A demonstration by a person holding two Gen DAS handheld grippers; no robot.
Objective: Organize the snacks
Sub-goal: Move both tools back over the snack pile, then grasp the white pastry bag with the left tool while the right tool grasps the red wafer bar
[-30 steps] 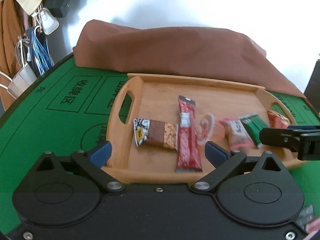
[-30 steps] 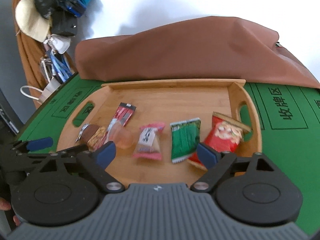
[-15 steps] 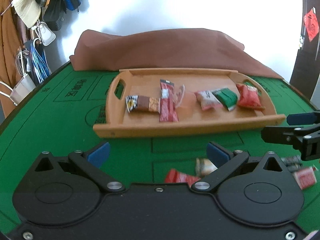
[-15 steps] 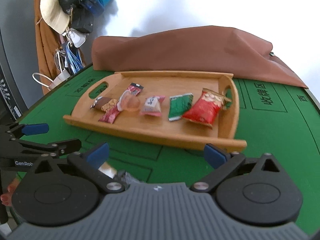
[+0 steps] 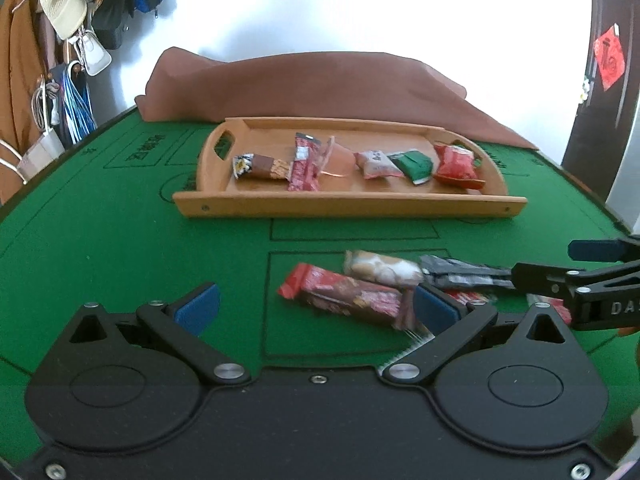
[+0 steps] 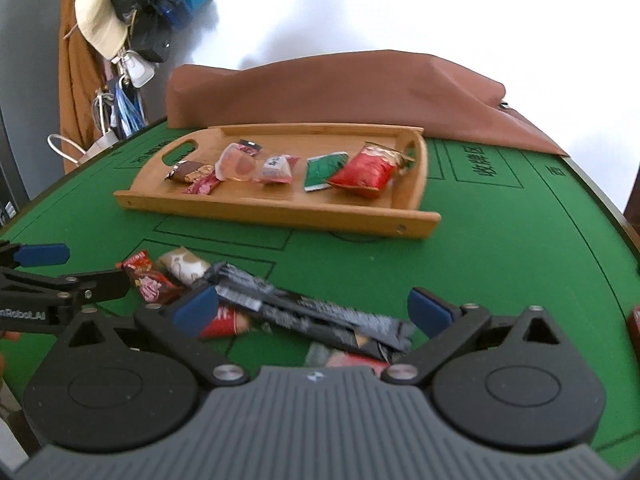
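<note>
A wooden tray [image 5: 348,202] [image 6: 280,212] at the far side of the green table holds several snacks in a row, from a chocolate bar [image 5: 262,167] on the left to a red bag [image 5: 456,164] [image 6: 366,170] on the right. Loose snacks lie near me: a red-brown bar [image 5: 344,294], a beige pack [image 5: 382,268] [image 6: 184,264] and a long black pack [image 5: 464,272] [image 6: 312,314]. My left gripper [image 5: 316,308] is open and empty above the red-brown bar. My right gripper [image 6: 312,308] is open and empty above the black pack.
A brown cloth [image 5: 320,84] [image 6: 360,92] is heaped behind the tray. Hats, bags and cords [image 5: 68,40] hang at the far left beyond the table edge. A dark door with a red paper [image 5: 608,56] stands at the right.
Both grippers have pulled back from the tray toward the near side of the table. The loose snacks have come into view beneath them. Both stay open.
</note>
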